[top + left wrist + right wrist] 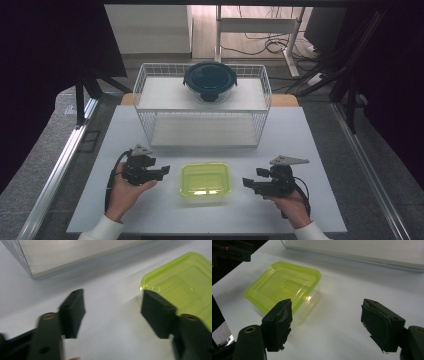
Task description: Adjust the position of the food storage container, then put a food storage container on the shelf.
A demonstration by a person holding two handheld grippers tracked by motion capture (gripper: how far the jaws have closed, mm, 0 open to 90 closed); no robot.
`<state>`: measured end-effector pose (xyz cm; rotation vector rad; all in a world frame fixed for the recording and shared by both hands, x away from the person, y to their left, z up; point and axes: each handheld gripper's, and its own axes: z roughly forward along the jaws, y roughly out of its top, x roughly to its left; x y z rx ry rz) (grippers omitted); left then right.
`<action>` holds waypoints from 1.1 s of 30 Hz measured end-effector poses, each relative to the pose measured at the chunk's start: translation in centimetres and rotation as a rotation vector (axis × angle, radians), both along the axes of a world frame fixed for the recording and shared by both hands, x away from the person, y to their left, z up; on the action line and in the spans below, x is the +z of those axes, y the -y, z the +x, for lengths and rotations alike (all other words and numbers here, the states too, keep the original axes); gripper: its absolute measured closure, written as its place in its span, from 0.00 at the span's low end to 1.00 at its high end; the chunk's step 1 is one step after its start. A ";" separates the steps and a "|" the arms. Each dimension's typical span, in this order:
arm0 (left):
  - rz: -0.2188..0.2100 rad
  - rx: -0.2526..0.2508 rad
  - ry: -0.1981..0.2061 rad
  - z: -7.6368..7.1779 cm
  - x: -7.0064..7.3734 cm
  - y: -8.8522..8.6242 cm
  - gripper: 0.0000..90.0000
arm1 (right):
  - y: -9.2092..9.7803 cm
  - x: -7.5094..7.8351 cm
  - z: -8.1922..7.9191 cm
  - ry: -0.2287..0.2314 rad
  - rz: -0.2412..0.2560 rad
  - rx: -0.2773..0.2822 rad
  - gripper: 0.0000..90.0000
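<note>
Both tongs, left [162,171] and right [248,183], gape wide flanking the yellow-green container [205,180] on the worktop [310,145]; next, closing in squarely.

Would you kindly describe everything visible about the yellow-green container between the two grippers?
The container is a shallow rectangular box with rounded corners: a translucent yellow-green plastic lid with stepped ridges, closed over a clear base. It lies flat on the white table, in front of the wire rack, between both open grippers. Neither gripper touches it.
</note>
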<state>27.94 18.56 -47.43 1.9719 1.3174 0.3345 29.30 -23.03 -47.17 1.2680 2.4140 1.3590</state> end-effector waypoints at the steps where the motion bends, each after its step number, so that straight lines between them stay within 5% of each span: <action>1: 0.000 0.000 0.000 0.0 0.0 0.0 0.32 | 0.0 0.0 0.0 0.001 0.002 0.000 0.27; 15: -0.030 -0.001 -0.016 -0.4 -0.1 -0.7 0.25 | -0.4 -0.4 0.5 -0.010 -0.004 0.007 0.27; 18: -0.038 -0.008 -0.009 -0.5 0.0 -0.5 0.23 | -0.3 -0.2 0.4 -0.027 0.027 0.004 0.26; 33: -0.078 -0.052 -0.016 0.1 0.4 0.1 0.23 | -1.3 1.1 0.7 -0.002 0.017 -0.069 0.25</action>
